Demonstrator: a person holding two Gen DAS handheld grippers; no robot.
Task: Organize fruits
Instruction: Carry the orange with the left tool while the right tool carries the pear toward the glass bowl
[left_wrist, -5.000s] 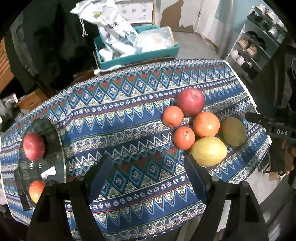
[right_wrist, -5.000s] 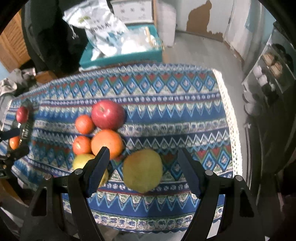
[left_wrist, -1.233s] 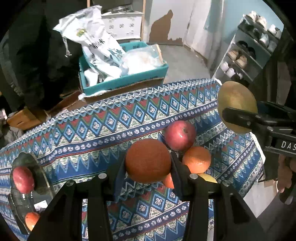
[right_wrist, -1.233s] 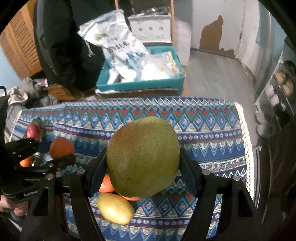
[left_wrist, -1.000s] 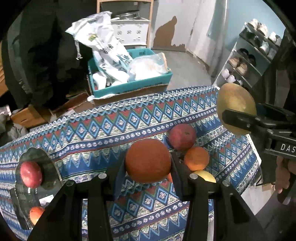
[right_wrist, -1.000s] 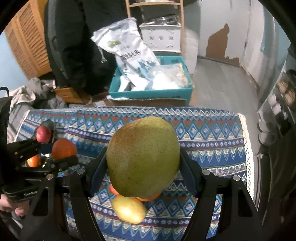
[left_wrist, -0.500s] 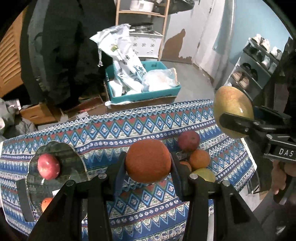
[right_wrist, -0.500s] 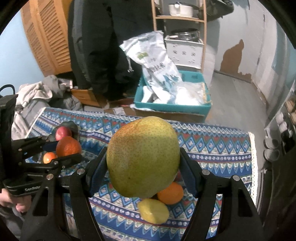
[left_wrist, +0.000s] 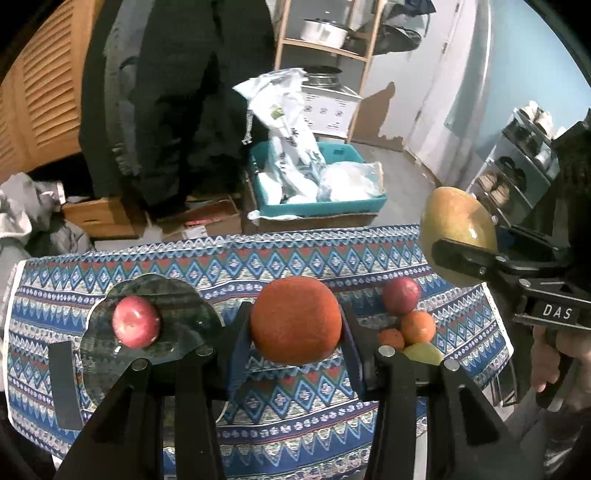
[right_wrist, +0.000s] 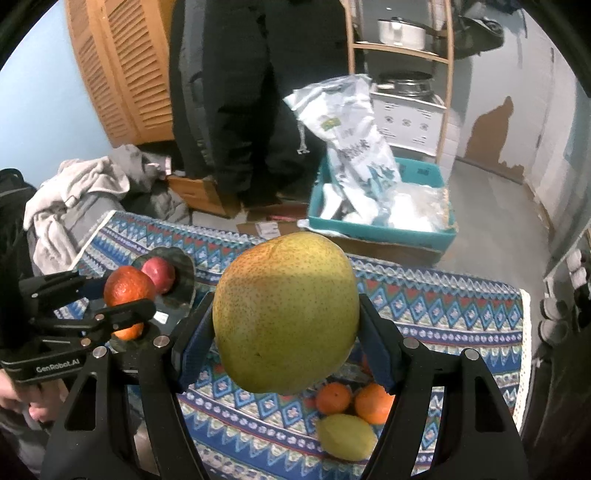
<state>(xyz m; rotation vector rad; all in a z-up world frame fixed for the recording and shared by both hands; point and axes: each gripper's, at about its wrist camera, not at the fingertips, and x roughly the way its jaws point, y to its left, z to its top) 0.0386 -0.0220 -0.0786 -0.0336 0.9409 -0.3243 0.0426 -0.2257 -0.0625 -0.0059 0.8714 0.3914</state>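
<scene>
- Table (left_wrist: 295, 258) with patterned cloth; both hands have swung from the fruit pile (left_wrist: 410, 325) toward the glass plate (left_wrist: 96, 347), which holds an apple (left_wrist: 136, 322).
- Right gripper (right_wrist: 286, 328) pinches a pear (right_wrist: 286, 317), lifted clear.
- Left gripper (left_wrist: 295, 328) pinches an orange (left_wrist: 295, 321), beside the plate; drop-off likely next.

On the table (left_wrist: 258, 258) a plate (left_wrist: 177, 295) sits far left with an apple (left_wrist: 136, 321) on it; the fruit pile (left_wrist: 410, 325) is over right. Behind the table, a crate (left_wrist: 317, 206) on the floor.
</scene>
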